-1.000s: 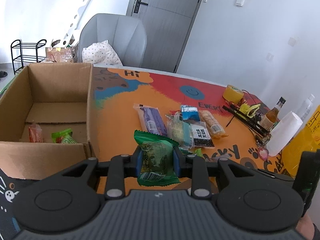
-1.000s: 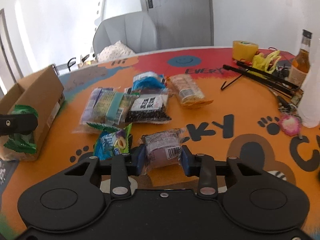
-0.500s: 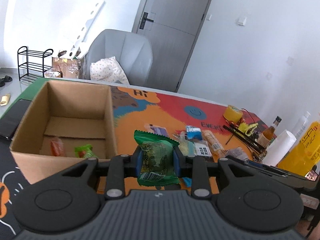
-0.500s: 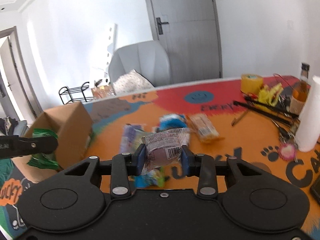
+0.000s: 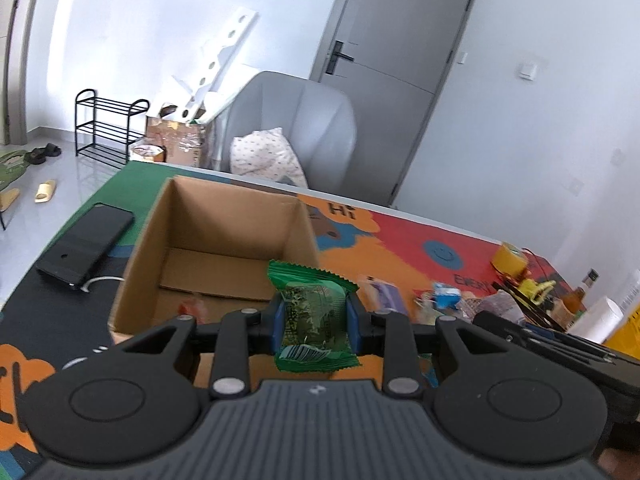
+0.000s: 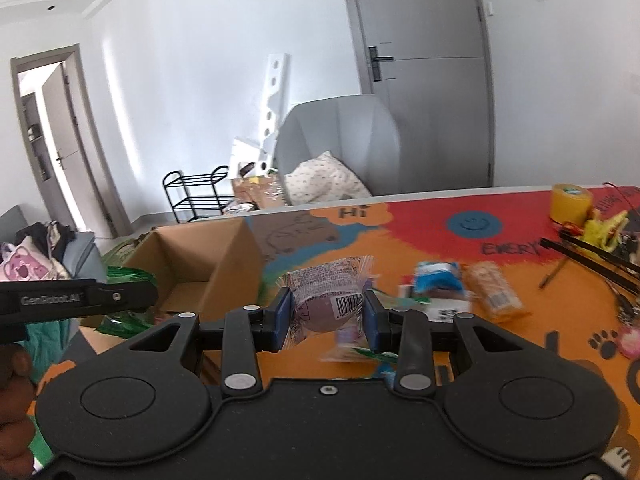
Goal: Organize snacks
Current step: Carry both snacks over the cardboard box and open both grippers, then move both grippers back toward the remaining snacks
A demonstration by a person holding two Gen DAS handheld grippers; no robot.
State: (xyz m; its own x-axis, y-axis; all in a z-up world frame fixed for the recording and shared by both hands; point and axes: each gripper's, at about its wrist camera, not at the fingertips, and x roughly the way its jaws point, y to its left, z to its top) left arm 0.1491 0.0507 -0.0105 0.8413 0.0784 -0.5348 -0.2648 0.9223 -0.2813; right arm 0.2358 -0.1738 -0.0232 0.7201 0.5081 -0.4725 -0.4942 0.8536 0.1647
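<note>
The left tongs [image 5: 313, 317] are pinching a crinkly green foil snack packet [image 5: 311, 317] mid-body; the right tongs [image 6: 326, 312] are pinching a clear-wrapped purple bun [image 6: 329, 299], likely light, soft and slippery.

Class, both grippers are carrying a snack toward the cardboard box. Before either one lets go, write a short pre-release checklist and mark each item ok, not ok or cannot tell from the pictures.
1. Left gripper shut on the green snack packet, held upright between the pads: ok.
2. Right gripper shut on the purple snack packet: ok.
3. Cardboard box open at the top, with bare floor showing inside: ok.
4. Green snack packet directly over the box opening: cannot tell; it shows by the near right corner.
5. Purple snack packet over the box: not ok; it hangs over the orange table mat, right of the box.
6. The two grippers apart from each other: ok.
</note>
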